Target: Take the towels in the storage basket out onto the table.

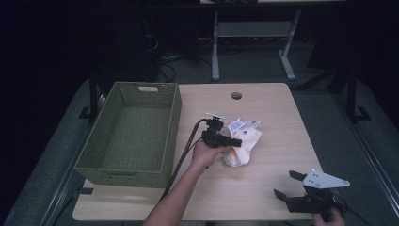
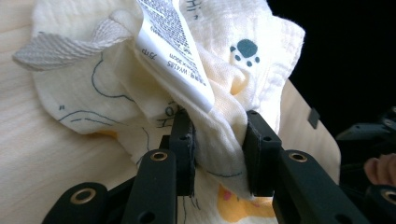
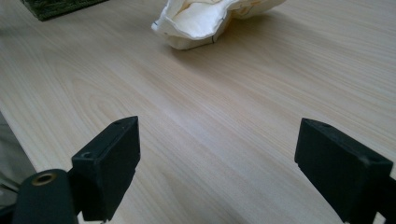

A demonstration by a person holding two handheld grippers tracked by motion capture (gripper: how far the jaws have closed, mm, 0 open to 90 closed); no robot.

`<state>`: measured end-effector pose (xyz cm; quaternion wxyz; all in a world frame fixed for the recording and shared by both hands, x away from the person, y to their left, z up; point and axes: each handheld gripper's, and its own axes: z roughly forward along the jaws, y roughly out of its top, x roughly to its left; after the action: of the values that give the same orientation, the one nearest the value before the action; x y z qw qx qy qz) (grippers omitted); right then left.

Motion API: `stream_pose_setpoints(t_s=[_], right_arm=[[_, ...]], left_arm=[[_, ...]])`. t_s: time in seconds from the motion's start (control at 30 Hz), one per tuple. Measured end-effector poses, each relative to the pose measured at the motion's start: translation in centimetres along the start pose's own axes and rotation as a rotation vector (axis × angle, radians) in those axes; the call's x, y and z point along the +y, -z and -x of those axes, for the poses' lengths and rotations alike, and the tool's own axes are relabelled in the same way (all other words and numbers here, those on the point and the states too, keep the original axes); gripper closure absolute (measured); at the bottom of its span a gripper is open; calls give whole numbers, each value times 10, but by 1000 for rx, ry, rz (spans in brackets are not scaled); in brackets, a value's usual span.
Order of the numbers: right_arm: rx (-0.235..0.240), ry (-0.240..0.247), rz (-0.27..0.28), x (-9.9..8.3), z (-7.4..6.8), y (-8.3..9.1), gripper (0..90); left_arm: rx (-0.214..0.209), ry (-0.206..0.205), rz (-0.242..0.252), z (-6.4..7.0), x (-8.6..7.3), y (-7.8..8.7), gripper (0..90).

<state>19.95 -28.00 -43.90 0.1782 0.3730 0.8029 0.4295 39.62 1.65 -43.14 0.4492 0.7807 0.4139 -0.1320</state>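
A crumpled cream cloth (image 1: 244, 141) with printed animal drawings and a white care label (image 2: 175, 44) lies in the middle of the wooden table (image 1: 263, 197). My left gripper (image 1: 234, 141) reaches in from the left, its jaws shut on a fold of the cloth (image 2: 219, 135). A beige woven loop (image 2: 60, 44) hangs from the cloth's edge. My right gripper (image 1: 287, 184) rests low near the table's front right, jaws wide open with nothing between them (image 3: 217, 163). From there the cloth (image 3: 205, 21) lies farther off on the table.
A green woven basket (image 1: 174, 136) with nothing inside stands on the table's left side. A round cable hole (image 1: 236, 95) sits near the far edge. Desk legs and cables stand on the dark floor beyond. Bare tabletop stretches between the cloth and my right gripper.
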Motion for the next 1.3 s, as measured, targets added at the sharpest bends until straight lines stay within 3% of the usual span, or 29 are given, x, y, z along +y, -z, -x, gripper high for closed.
stream_pose_setpoints(t_s=[0.2,0.37,0.47,0.57,0.73,1.07,1.3], right_arm=[[-1,-1,0,0,0,0,139],[0,3,1,0,0,0,139],[-1,5,2,0,0,1,139],[0,7,-1,0,0,1,139],[-1,13,-6,1,-1,-1,139],[-2,13,-9,2,-1,-2,139],[-4,18,-15,2,0,-3,139]], left_arm=[[27,-6,13,0,1,-5,674],[53,-32,2,5,-1,-6,597],[37,-37,7,6,-2,-4,595],[54,-68,-4,8,-3,0,586],[55,-77,12,8,-7,7,586],[83,-172,29,25,-18,22,535],[102,-210,41,30,-26,34,501]])
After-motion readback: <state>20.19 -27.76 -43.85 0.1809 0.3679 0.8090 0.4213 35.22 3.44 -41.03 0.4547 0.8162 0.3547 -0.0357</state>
